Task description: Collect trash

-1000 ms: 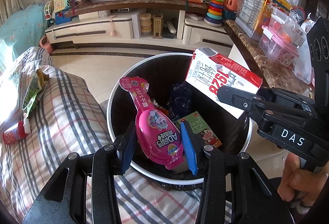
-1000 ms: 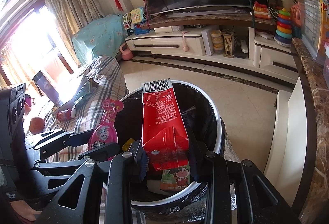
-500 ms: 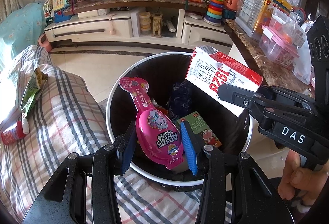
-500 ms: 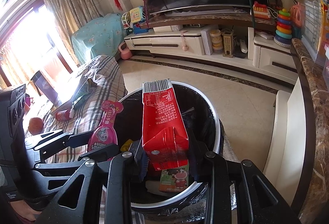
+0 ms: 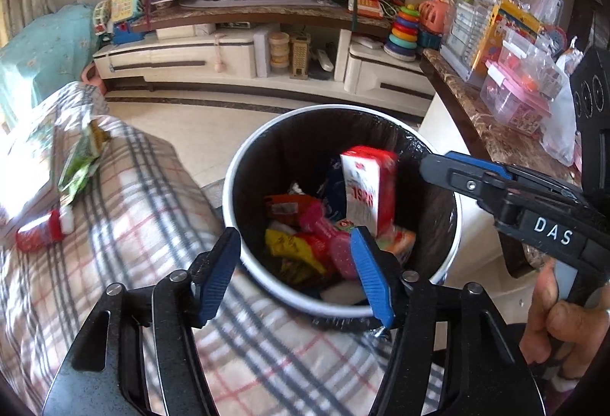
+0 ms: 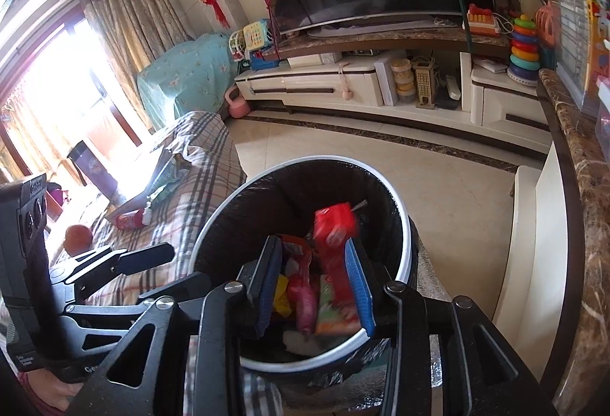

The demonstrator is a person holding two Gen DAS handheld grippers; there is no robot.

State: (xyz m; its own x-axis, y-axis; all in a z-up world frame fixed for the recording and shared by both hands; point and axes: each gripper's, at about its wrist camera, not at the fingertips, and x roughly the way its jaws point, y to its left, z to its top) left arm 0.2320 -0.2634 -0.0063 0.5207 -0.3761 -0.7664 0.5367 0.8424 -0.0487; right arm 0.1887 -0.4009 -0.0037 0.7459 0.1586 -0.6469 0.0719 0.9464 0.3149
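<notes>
A round bin (image 5: pixel 343 108) with a white rim and black liner stands below both grippers. My left gripper (image 5: pixel 295 275) hangs over its near edge, jaws opening, nothing between the blue pads. A pink pouch (image 5: pixel 324 229) lies on the trash inside. A red and white carton (image 5: pixel 368 191), blurred, drops inside the bin. In the right wrist view my right gripper (image 6: pixel 313 282) is over the bin (image 6: pixel 324 159), jaws opening, with the carton (image 6: pixel 335 225) loose beyond its pads and the pouch (image 6: pixel 305 297) below. One of its fingers (image 5: pixel 457 175) shows at the right.
A plaid-covered sofa (image 5: pixel 145 210) adjoins the bin on the left, with a green wrapper (image 5: pixel 82 156) and a small red bottle (image 5: pixel 42 231) on it. A marble counter (image 5: pixel 476 126) with plastic boxes runs along the right. A TV stand (image 6: pixel 343 84) is at the back.
Both grippers have opened. The pink pouch left the left gripper and now lies in the bin. The carton left the right gripper and is falling into the bin.
</notes>
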